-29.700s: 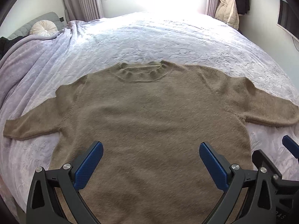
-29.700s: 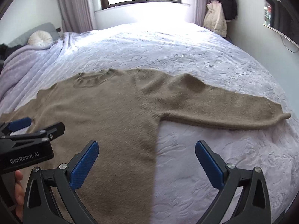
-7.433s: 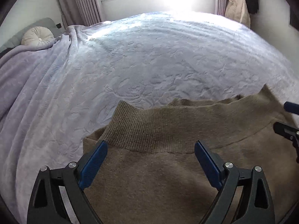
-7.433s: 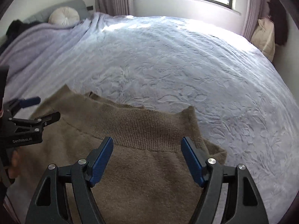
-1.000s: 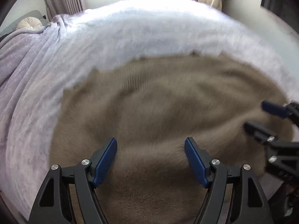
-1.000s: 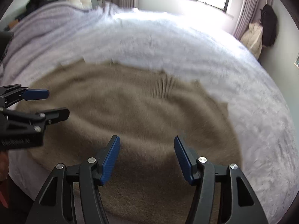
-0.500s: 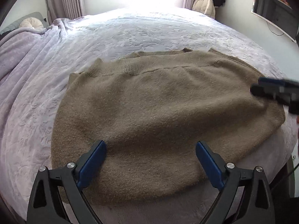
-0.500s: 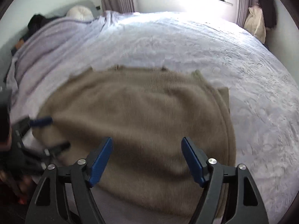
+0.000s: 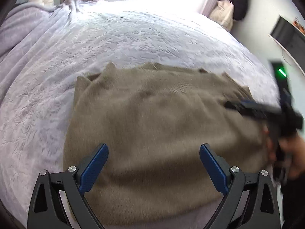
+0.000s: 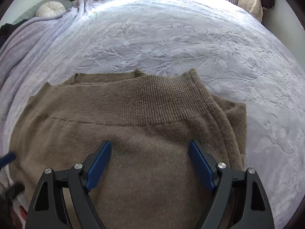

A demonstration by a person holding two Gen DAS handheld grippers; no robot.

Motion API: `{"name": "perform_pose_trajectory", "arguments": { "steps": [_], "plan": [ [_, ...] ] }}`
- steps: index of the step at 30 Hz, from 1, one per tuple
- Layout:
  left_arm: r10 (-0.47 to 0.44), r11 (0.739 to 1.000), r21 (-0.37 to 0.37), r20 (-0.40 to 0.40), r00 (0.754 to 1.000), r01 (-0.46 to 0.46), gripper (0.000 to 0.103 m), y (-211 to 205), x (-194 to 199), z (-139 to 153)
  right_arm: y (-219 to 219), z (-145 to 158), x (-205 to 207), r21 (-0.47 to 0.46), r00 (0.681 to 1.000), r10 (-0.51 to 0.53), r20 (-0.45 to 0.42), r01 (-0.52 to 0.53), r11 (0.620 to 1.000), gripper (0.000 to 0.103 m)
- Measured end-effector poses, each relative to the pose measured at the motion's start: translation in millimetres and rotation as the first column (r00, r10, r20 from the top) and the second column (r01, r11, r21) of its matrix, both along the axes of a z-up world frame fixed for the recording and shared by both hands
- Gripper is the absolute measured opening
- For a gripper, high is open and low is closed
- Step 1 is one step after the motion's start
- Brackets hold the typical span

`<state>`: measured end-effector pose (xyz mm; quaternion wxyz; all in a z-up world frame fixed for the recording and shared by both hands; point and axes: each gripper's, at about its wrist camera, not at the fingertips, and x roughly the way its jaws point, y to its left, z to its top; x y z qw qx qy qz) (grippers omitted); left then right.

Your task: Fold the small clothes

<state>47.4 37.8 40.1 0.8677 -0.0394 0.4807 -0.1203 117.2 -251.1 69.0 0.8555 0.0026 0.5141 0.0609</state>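
A brown knitted sweater lies folded into a rough rectangle on the lilac bedspread. Its ribbed band lies along the far edge, and folded layers show at the far corners. My left gripper is open and empty above the sweater's near part. My right gripper is open and empty above the sweater, near its right side. In the left wrist view the right gripper shows blurred at the right, over the sweater's right edge.
The bedspread stretches far beyond the sweater. A round pillow and a lilac blanket lie at the far left. A beige bag stands by the curtains. A screen hangs on the right wall.
Both grippers have moved closer to the sweater. The right gripper has swung in over the sweater's right part. The sweater lies as before.
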Motion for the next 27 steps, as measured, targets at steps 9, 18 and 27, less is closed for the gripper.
{"name": "perform_pose_trajectory", "arguments": {
  "steps": [9,18,27],
  "plan": [
    [0.060,0.967,0.249,0.004,0.998,-0.059,0.102,-19,32,-41,-6,6,-98,-0.062,0.995,0.095,0.040,-0.092,0.994,0.085],
    [0.056,0.956,0.286,0.066,0.996,-0.072,0.102,-17,8,-18,0,15,-133,-0.128,0.988,0.139,0.072,-0.129,0.983,0.086],
    [0.064,0.962,0.261,0.052,0.997,-0.075,0.102,-12,2,-23,5,13,-114,-0.107,0.984,0.156,0.081,-0.147,0.983,0.086]
  ]
}}
